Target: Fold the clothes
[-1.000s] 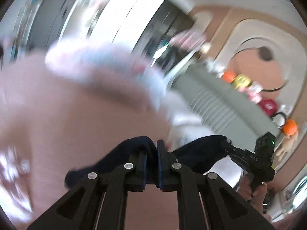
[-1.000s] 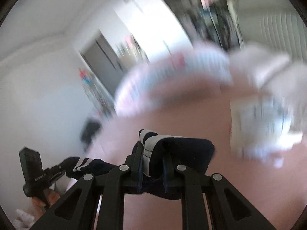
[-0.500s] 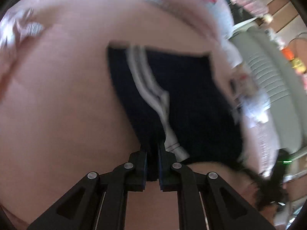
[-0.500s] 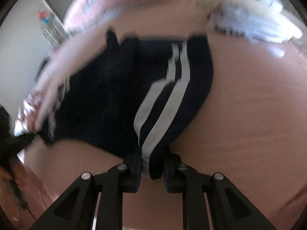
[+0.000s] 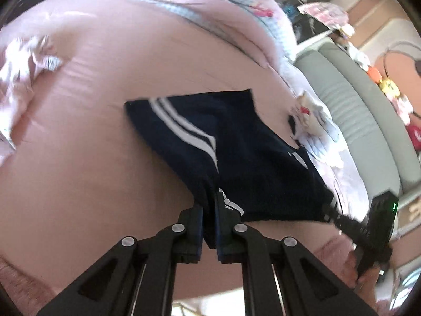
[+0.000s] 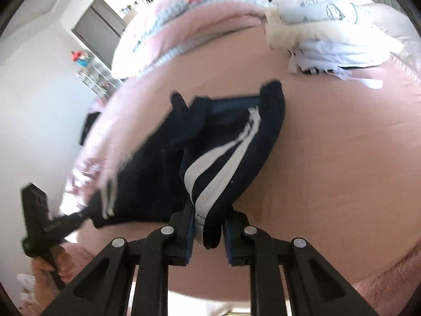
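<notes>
Nearest to us, at the bottom of the left wrist view, we are seeing the left gripper (image 5: 210,210) pinching one near corner of the navy shorts (image 5: 236,152), its jaws all but shut on the fabric. At the bottom of the right wrist view we are seeing the right gripper (image 6: 206,226) clamping the other near corner, with a thicker bunch of striped cloth sitting between its pads. Beyond the fingers, the navy shorts are stretching away from us and lying on the pink bed sheet (image 5: 92,144), white stripes running along each side. At the right edge of the left view we are catching the right gripper again, blurred, with a hand (image 5: 365,284) gripping it. Farther off, a pile of pale clothes (image 6: 336,34) is lying on the sheet at the far right, and a pink checked duvet (image 6: 184,21) is bunching along the far side.
</notes>
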